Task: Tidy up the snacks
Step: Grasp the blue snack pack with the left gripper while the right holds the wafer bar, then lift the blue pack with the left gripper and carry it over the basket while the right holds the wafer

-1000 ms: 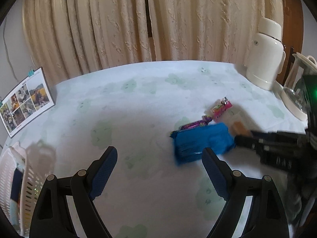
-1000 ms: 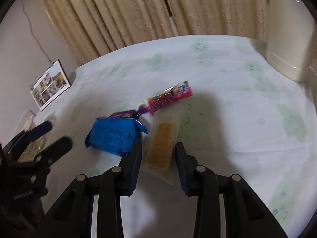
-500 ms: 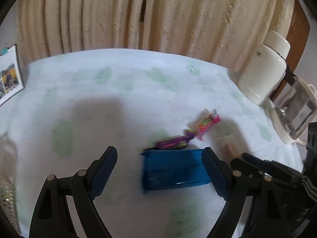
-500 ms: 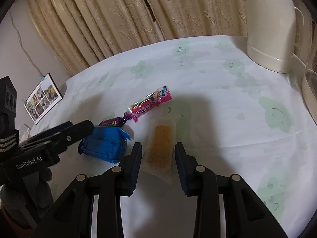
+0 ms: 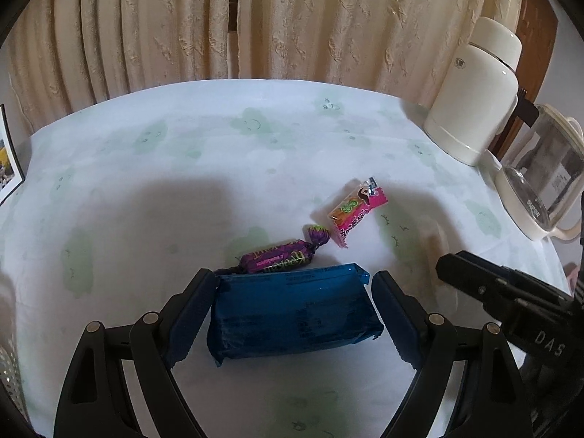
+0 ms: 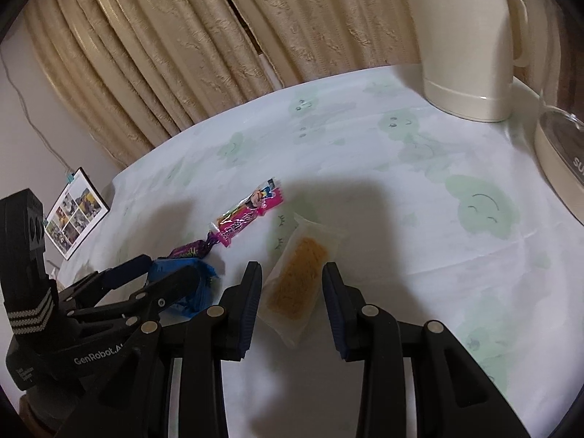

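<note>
Cream curtains (image 5: 292, 18) hang behind a bench (image 5: 146, 182) covered in a pale cloth printed with green smiling clouds, a white jug (image 5: 478, 91) and a glass kettle (image 5: 544, 186) at its right edge. Four snacks lie loose near the front. The blue packet (image 5: 292, 310), the largest, sits flat between the wide-open fingers of the left hand-held gripper (image 5: 294, 323), its long axis running across from pad to pad; the left pad looks to be touching its end, the right one just clear. The right hand-held gripper (image 6: 292, 303), also open and empty, straddles the clear-wrapped wafer bar (image 6: 297, 284), whose long axis points away along the fingers. Just beyond the blue packet lie a purple candy (image 5: 279, 257) and a pink sweet (image 5: 356, 213), out of reach of either.
</note>
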Demonstrator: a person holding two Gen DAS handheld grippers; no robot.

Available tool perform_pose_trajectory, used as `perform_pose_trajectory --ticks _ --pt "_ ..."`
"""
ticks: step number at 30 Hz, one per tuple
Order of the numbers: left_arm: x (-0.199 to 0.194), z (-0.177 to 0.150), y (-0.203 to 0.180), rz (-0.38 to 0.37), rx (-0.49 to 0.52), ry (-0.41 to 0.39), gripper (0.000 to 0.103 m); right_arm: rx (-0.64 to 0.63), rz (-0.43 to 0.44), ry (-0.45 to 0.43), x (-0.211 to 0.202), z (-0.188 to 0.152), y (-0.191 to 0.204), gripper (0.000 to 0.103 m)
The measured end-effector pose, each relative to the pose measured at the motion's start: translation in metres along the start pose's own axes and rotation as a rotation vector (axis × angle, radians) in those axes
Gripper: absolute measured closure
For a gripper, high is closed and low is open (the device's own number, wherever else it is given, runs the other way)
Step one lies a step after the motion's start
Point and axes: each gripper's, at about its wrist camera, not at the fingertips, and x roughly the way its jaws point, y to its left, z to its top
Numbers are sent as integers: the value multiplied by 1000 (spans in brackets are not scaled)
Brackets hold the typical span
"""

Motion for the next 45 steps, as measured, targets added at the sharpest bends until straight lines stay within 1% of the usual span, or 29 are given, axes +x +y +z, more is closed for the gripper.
perform_pose_trajectory --ticks 4,9,13,17,20,24,37,40,45 --pt "0 -3 -4 -7 30 10 15 -3 -4 -2 1 0 -1 70" --pt "6 -7 -15 40 98 17 10 3 -1 -2 1 0 0 70" --pt "9 -8 -16 56 106 8 10 2 -1 -2 2 0 -1 70" --pt "9 -9 -15 44 106 -5 11 1 -1 -3 1 0 -1 70" --pt "6 -10 -13 29 93 -16 15 1 -1 -3 1 0 -1 70" --pt "-2 -15 -9 49 78 -38 18 -1 1 -3 1 0 -1 70" --pt "-46 -22 9 76 0 -140 18 -17 16 -13 -3 0 2 70" --pt "-55 -23 9 107 -2 -165 18 -24 24 -19 -5 -1 7 70" --pt "-75 -27 14 203 6 -233 18 -47 48 -32 -10 -2 16 70"
